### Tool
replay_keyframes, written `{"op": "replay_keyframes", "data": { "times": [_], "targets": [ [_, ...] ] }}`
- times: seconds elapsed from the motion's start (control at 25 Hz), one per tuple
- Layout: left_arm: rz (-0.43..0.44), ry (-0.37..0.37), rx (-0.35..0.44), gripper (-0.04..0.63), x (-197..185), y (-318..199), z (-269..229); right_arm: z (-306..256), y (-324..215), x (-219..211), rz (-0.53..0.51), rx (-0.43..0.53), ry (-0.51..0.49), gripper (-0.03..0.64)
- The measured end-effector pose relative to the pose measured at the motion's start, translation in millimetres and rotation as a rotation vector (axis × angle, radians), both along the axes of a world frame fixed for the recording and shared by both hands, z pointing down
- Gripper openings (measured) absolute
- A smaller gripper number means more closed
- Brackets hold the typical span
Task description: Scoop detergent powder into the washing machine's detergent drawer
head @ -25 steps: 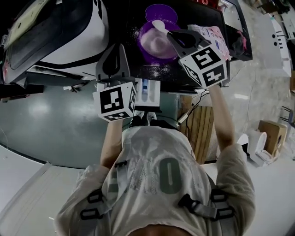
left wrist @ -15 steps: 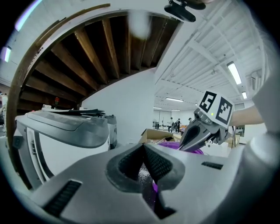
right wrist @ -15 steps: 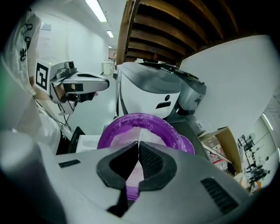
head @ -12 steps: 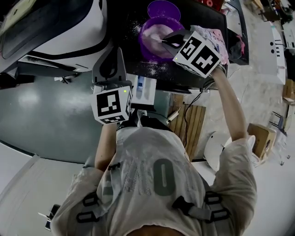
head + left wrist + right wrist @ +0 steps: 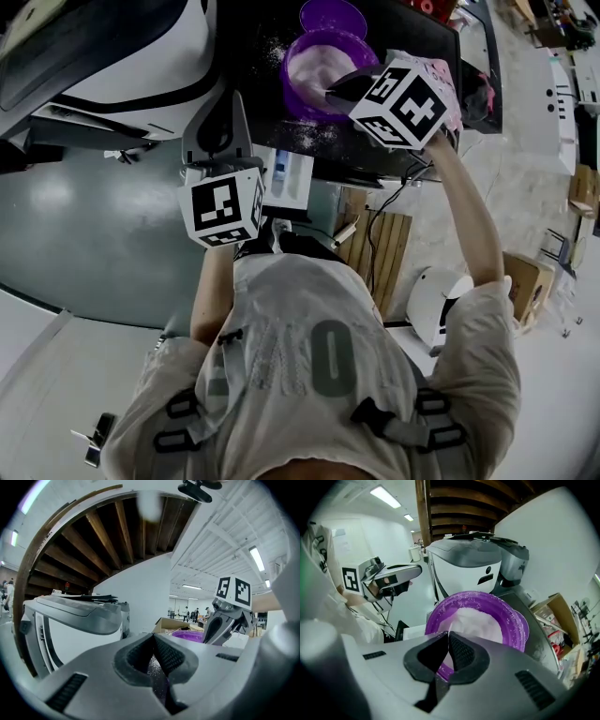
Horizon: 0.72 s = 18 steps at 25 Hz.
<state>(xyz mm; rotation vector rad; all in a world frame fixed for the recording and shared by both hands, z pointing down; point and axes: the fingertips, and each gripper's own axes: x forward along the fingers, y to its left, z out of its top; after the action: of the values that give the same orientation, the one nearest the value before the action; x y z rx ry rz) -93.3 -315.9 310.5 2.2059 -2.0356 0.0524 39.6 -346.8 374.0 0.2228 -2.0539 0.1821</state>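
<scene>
A purple bowl (image 5: 314,66) of white detergent powder (image 5: 476,623) stands on the dark counter beside the washing machine (image 5: 122,56). My right gripper (image 5: 330,92) reaches over the bowl's near rim, shut on the white scoop, whose head is out of sight at the powder. The white detergent drawer (image 5: 292,178) is pulled open below the counter edge. My left gripper (image 5: 225,112) hangs just left of the drawer, shut with nothing between its jaws. In its own view the left gripper (image 5: 153,641) faces the bowl (image 5: 187,634); the right gripper (image 5: 449,637) looks into the bowl.
A purple lid (image 5: 333,16) lies behind the bowl. Spilled powder (image 5: 309,141) speckles the counter. A pink-patterned packet (image 5: 441,75) sits right of the bowl, wooden slats (image 5: 380,253) stand below, and a cardboard box (image 5: 555,609) is at the far right.
The right gripper has swung left and dipped the scoop down into the bowl; the scoop's head no longer shows. The left gripper has hardly moved.
</scene>
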Motion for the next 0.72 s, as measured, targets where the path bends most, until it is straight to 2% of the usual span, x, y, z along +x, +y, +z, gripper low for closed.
{"op": "replay_keyframes", "data": {
  "times": [0.16, 0.36, 0.72],
  "targets": [
    [0.002, 0.000, 0.005, 0.020, 2, 0, -2, -1, 2, 4, 0.144, -0.118, -0.052, 0.009],
    [-0.003, -0.006, 0.011, 0.020, 1, -1, -5, -6, -1, 10, 0.349, -0.272, -0.170, 0.009],
    [0.024, -0.010, 0.035, 0.020, 7, -4, -17, -28, -14, 16, 0.702, -0.535, -0.528, 0.009]
  ]
}}
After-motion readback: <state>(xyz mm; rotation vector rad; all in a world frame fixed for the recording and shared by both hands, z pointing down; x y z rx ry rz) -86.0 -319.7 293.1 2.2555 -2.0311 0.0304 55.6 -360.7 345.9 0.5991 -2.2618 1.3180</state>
